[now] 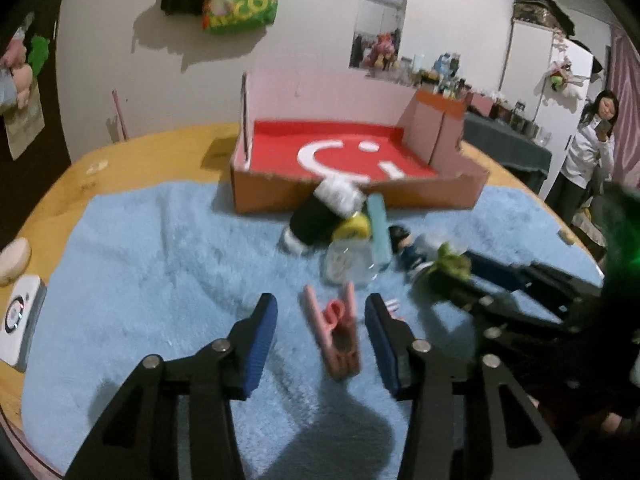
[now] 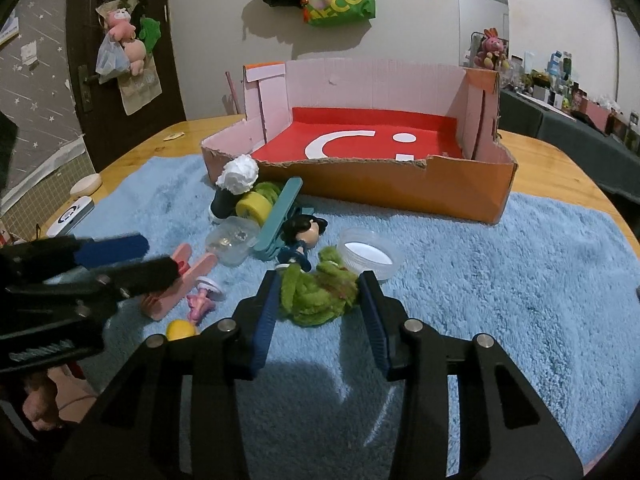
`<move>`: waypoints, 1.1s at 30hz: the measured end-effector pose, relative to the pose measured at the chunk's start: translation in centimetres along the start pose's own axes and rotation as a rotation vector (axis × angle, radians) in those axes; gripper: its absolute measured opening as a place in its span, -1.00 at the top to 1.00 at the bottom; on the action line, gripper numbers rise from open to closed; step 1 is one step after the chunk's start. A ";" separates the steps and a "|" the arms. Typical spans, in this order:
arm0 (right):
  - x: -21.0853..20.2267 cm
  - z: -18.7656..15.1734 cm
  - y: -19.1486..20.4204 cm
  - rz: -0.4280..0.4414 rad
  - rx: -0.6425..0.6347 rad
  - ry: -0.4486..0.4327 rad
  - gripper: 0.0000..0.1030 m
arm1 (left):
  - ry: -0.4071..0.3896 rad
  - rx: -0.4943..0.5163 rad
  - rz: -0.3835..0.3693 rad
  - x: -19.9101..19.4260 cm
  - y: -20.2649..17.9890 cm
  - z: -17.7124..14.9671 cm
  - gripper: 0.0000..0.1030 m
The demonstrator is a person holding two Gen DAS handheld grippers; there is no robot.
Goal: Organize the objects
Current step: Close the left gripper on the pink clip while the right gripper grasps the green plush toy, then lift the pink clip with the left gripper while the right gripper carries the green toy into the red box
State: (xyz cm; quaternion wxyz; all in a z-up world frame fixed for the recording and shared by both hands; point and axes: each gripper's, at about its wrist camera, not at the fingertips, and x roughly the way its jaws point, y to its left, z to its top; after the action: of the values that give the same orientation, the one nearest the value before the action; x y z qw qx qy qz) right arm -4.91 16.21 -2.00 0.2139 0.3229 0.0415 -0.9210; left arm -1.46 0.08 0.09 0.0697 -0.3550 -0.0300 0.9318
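A pink clothespin (image 1: pixel 336 336) lies on the blue towel (image 1: pixel 160 260) between the blue pads of my left gripper (image 1: pixel 320 304). The jaws stand open, with a gap on each side of the pin. My right gripper (image 2: pixel 320 280) is shut on a green fuzzy toy (image 2: pixel 316 296), both pads pressing its sides. The left wrist view shows the same green toy (image 1: pixel 452 264) at the right gripper's tips. The orange cardboard box (image 2: pixel 472 188) with a red floor stands beyond both. From the right wrist view, the left gripper (image 2: pixel 132 262) hovers over the pink clothespin (image 2: pixel 180 284).
Near the box lie a teal clip (image 2: pixel 276 216), a yellow roll (image 2: pixel 252 208), a white-capped black bottle (image 2: pixel 232 188), a clear tub (image 2: pixel 232 242), a doll (image 2: pixel 300 236) and a clear lid (image 2: pixel 370 254). A white device (image 1: pixel 20 316) sits at the table's left edge. A person (image 1: pixel 588 148) stands far right.
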 end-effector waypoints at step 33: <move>0.4 0.3 0.0 -0.018 -0.025 -0.006 0.28 | 0.018 0.039 -0.036 1.9 -0.2 -1.3 0.50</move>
State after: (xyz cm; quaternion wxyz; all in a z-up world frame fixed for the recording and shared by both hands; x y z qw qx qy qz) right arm -5.34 16.01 -2.04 0.2096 0.3170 0.0553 -0.9233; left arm -1.97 0.61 -2.10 0.0938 -0.3615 -0.0178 0.9275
